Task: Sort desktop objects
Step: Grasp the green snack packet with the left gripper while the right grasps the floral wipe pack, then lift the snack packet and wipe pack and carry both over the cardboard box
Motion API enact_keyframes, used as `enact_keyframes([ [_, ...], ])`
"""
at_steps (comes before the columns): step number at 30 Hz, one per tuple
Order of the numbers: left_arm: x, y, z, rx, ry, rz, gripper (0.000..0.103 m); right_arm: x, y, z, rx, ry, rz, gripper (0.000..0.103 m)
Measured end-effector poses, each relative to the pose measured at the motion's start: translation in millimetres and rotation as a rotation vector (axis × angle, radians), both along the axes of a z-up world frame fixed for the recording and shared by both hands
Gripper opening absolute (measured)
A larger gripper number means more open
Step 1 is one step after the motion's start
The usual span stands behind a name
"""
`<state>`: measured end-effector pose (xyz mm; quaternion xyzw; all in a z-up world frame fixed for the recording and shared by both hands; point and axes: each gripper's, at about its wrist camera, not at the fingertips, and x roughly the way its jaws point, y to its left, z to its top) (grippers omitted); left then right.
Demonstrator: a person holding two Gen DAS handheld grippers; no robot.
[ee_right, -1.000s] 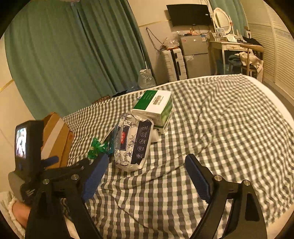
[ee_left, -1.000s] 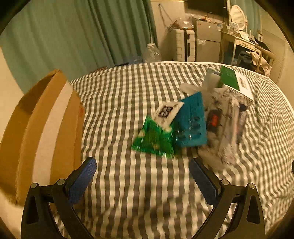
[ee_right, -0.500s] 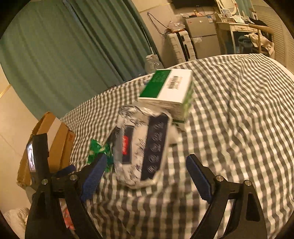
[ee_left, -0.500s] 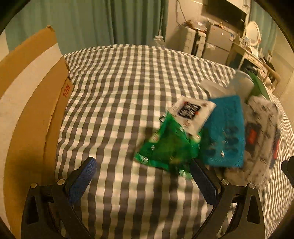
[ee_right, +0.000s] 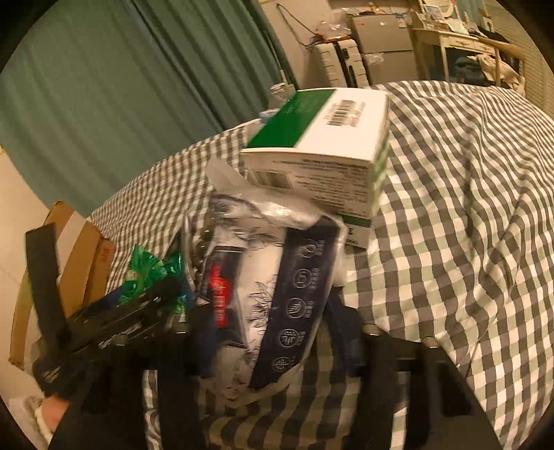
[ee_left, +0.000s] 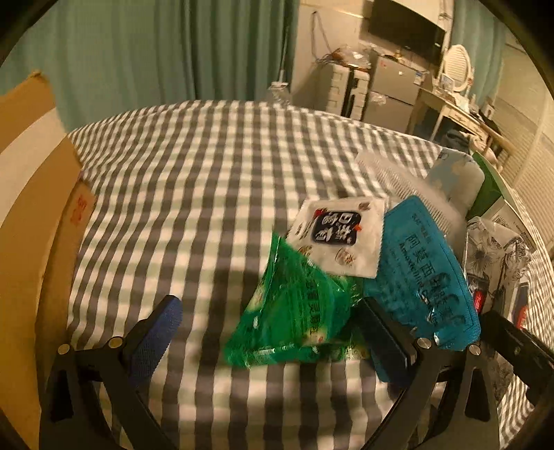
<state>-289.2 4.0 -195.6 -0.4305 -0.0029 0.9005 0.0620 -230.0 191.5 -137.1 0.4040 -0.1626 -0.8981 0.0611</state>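
Home bedroom: checked bedspread [ee_left: 214, 180], green curtains [ee_left: 155, 52], wall TV [ee_left: 405, 31], suitcases [ee_right: 337, 64], dressing table [ee_left: 450, 110].

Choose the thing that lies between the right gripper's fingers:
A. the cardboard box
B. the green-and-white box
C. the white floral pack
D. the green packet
C: in the right wrist view the white floral pack sits between the closing jaws of the right gripper.

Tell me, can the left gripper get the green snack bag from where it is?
Probably yes. The left gripper is open, and the green bag lies between its fingers with nothing covering its near end.
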Motion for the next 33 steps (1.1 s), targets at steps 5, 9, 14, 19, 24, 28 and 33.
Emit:
enact_keyframes([
  [5, -18.3, 6.3, 0.2, 0.069, -0.028, -0.068, 0.037, 11.4, -4.0, 15.2, 0.034, 0.028, -0.014, 0.038],
  [9, -9.3, 1.2, 4.1, 0.055, -0.031, -0.093, 0.035, 24.5, 6.2, 21.9, 0.053, 0.033, -0.031, 0.035],
  [14, 15.6, 3.0, 21.2, -0.018, -0.024, -0.128, 0.035, 41.6, 24.8, 35.4, 0.054, 0.038, -0.054, 0.033],
  [19, 42.1, 7.2, 52.4, -0.029, 0.005, -0.156, 0.035, 68.2, 38.3, 48.1, 0.014, 0.042, -0.079, 0.033],
  [24, 59.3, -11.0, 72.9, 0.081, -0.089, -0.144, 0.035, 93.2, 36.2, 68.9, 0.048, 0.076, -0.094, 0.033],
  [28, 81.7, -34.4, 93.2, 0.113, -0.068, -0.122, 0.035, 116.0, 30.8, 88.3, 0.064, 0.101, -0.089, 0.033],
  [33, 117.6, -44.1, 124.6, 0.096, -0.017, -0.096, 0.035, 133.2, 21.3, 106.0, 0.058, 0.12, -0.074, 0.033],
])
